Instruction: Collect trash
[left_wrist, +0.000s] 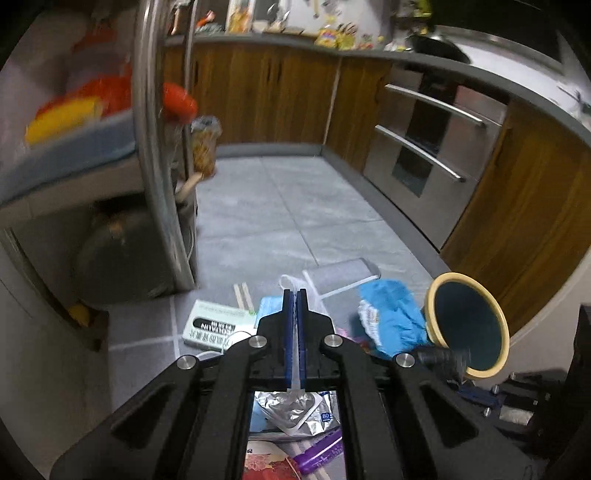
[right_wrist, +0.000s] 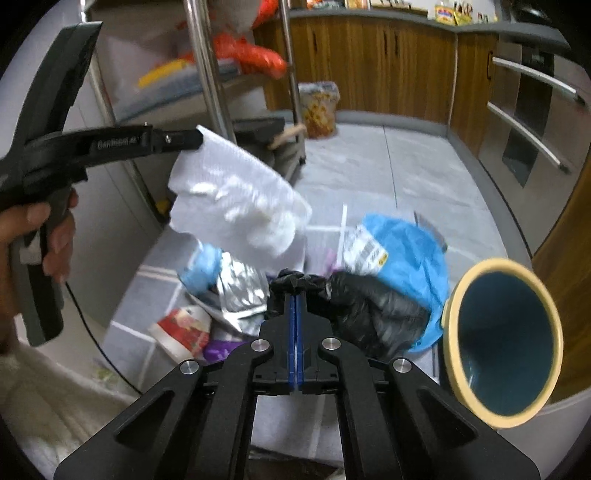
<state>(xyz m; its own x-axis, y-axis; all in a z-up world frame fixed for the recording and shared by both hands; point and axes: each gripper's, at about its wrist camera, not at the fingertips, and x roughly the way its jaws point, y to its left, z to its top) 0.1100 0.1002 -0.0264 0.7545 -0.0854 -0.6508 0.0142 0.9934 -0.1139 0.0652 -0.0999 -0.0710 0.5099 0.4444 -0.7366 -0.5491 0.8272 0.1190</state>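
My left gripper (left_wrist: 294, 295) is shut on a white plastic bag (right_wrist: 236, 199), which hangs from it in the air; in the right wrist view that gripper (right_wrist: 197, 138) is at upper left. My right gripper (right_wrist: 295, 295) is shut on a black plastic bag (right_wrist: 354, 299) above the trash pile. On the grey floor lie a blue wrapper (right_wrist: 406, 240) (left_wrist: 391, 314), a silver foil pouch (right_wrist: 240, 291) (left_wrist: 291, 410), a red-and-white pack (right_wrist: 184, 332), a purple wrapper (left_wrist: 321, 452) and a white box (left_wrist: 218, 325).
A beige cup with a teal inside (right_wrist: 506, 343) (left_wrist: 469, 325) is close at right. A metal rack (right_wrist: 207, 74) with orange bags stands at left. Wooden cabinets (right_wrist: 369, 62) and an oven (left_wrist: 424, 155) line the back and right. A patterned bin (right_wrist: 321, 107) stands by the rack.
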